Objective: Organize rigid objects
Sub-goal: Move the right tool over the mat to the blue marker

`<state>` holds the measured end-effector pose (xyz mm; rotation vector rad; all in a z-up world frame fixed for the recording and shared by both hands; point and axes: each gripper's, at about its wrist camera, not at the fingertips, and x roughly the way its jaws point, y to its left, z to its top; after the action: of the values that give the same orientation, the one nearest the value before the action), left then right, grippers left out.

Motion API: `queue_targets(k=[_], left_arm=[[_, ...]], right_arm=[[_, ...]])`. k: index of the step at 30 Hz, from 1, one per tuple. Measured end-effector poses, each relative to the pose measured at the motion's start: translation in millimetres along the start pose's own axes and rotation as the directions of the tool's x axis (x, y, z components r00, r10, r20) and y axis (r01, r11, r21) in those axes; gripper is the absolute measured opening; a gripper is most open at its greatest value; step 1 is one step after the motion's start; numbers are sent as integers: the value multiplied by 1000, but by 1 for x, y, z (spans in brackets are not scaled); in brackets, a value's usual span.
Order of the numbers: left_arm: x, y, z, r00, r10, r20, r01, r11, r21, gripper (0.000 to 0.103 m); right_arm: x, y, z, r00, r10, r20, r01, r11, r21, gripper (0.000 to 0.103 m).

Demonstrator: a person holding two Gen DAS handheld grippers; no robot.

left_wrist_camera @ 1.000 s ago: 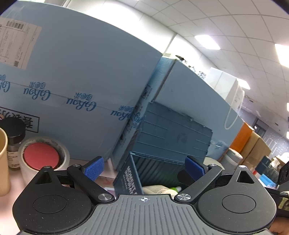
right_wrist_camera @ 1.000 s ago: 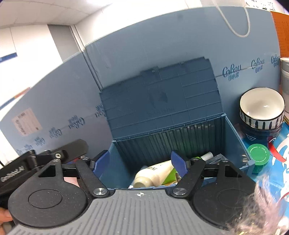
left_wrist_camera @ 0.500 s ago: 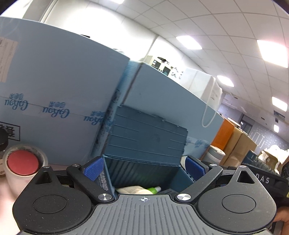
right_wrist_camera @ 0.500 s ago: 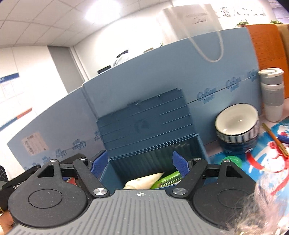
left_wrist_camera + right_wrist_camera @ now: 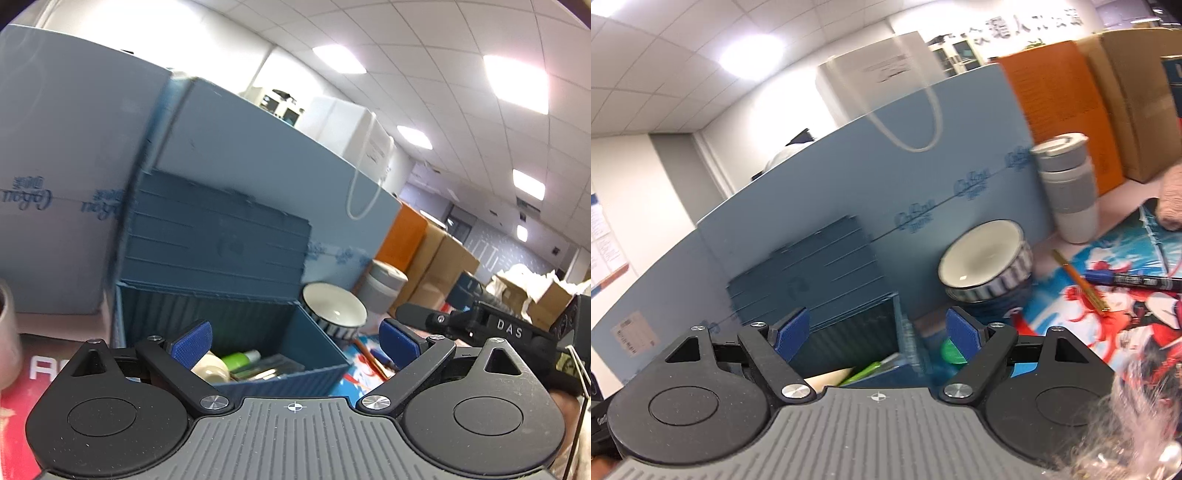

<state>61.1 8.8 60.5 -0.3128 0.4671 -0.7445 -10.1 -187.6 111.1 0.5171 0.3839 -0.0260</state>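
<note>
Left claw: spread wide, blue pads well apart, nothing gripped, nothing touched. Right claw: likewise released, jaws just opened further, nothing between the pads but air above the box's corner.

Behind everything, at twelve o'clock: tall pale-blue panels with printed lettering, standing upright.

In front of those, dark-blue ribbed box on the table, lid swung up and leaning back against the panels. Inside, at about six o'clock in the left wrist view: cream bottle, green-capped tube, a few thin items too blurred to name.

At three o'clock from the box, just beside its wall: white bowl with patterned rim, stacked on a dark-blue bowl, tilted toward the camera. Farther on at two o'clock: grey-and-white lidded tumbler, upright.

Under the bowls, colourful illustrated mat on the table. On the mat, at three o'clock: black marker with blue cap, yellow pencil crossing beneath. Near the right claw's right pad: green round lid, partly hidden.
</note>
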Motion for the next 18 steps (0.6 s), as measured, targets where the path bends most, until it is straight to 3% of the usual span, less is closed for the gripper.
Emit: queue_targets(k=[14,18], left_arm=[[30,-20,-20,994,12,-108,-5,998,63,99],[36,-26,-26,991,-29,-131,36,998,47,99]], right_arm=[[-21,-75,9,984,-171,54,168,984,56,82],[-24,-97,10,970,-234,60,232,972,39,84]])
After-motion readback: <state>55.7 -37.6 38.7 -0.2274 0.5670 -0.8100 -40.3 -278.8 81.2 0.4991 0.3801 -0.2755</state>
